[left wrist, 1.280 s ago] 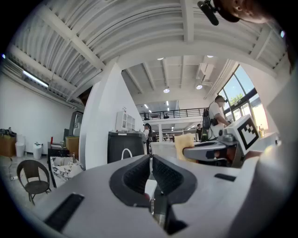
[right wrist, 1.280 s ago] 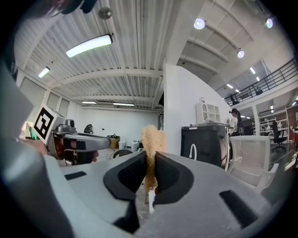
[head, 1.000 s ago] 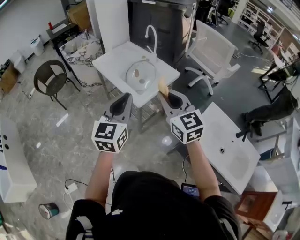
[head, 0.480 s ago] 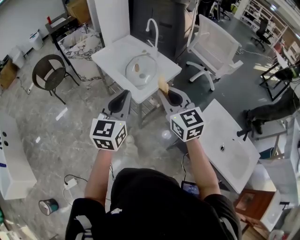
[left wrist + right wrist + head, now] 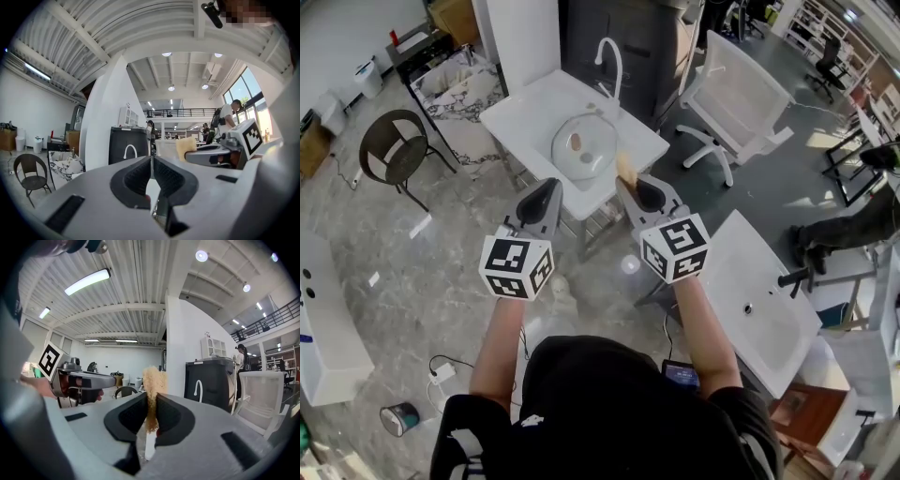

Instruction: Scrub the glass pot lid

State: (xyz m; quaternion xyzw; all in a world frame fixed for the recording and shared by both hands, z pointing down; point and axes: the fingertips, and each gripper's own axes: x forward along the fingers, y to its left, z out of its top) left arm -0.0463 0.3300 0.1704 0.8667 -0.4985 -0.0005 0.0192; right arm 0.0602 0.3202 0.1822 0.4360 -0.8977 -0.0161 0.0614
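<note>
Clear glass domed pot lid (image 5: pixel 584 145) sits on the white square sink stand (image 5: pixel 525 112), upper centre of the head view. It is just below the white curved faucet (image 5: pixel 610 58) in frame. A pale knob shows near the lid's middle. Neither gripper touches the lid; both are held below it in frame, well apart from it.

Left gripper (image 5: pixel 544 187), grey body with a black-and-white marker cube, is at centre left of the head view. In the left gripper view its dark ribbed pads (image 5: pixel 138 177) meet along one line, so the jaws are closed with nothing between them (image 5: pixel 151 164).

Right gripper (image 5: pixel 630 185), same build, is at centre right of the head view. It is clamped on a tan rough sponge (image 5: pixel 625 169) that sticks up past the tips. In the right gripper view the sponge (image 5: pixel 153 380) is pinched between the pads. A white strip shows under it in the gap, and I cannot tell what it is. Jaws are gripping (image 5: pixel 151 414).

Each gripper view shows the other gripper off to the side, roughly level.

Surroundings in the head view:
- White mesh-back office chair (image 5: pixel 736 98), upper right
- Round dark wicker chair (image 5: pixel 394 155), left edge
- Second white basin top (image 5: pixel 769 309), lower right
- Grey marbled floor (image 5: pixel 422 272) throughout
</note>
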